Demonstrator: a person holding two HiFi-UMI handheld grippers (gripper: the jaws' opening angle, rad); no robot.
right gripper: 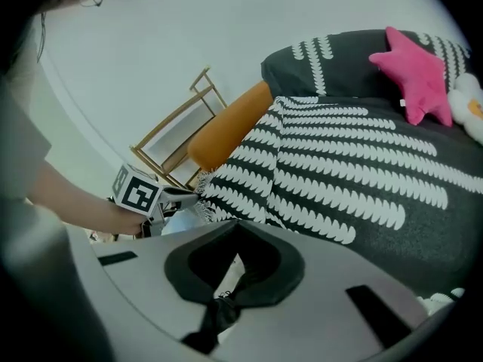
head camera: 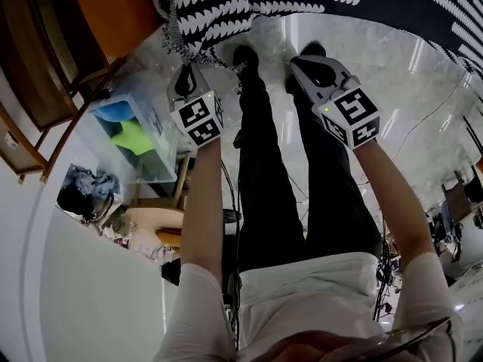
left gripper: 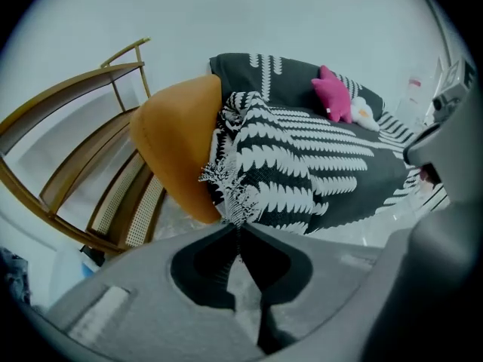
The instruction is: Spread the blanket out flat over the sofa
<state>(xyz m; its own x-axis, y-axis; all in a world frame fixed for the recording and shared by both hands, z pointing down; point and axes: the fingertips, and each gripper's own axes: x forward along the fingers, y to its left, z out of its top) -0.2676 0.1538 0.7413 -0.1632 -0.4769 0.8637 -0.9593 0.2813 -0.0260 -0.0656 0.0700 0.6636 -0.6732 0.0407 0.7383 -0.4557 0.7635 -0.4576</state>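
A person's left gripper (left gripper: 240, 228) is clenched on the fringed corner of a black blanket with white leaf print (left gripper: 317, 172), beside the orange padded sofa arm (left gripper: 177, 142). The right gripper (right gripper: 238, 225) pinches a dark fold of its edge. The blanket drapes over the sofa seat, with a pink star-shaped plush (right gripper: 411, 70) on it.
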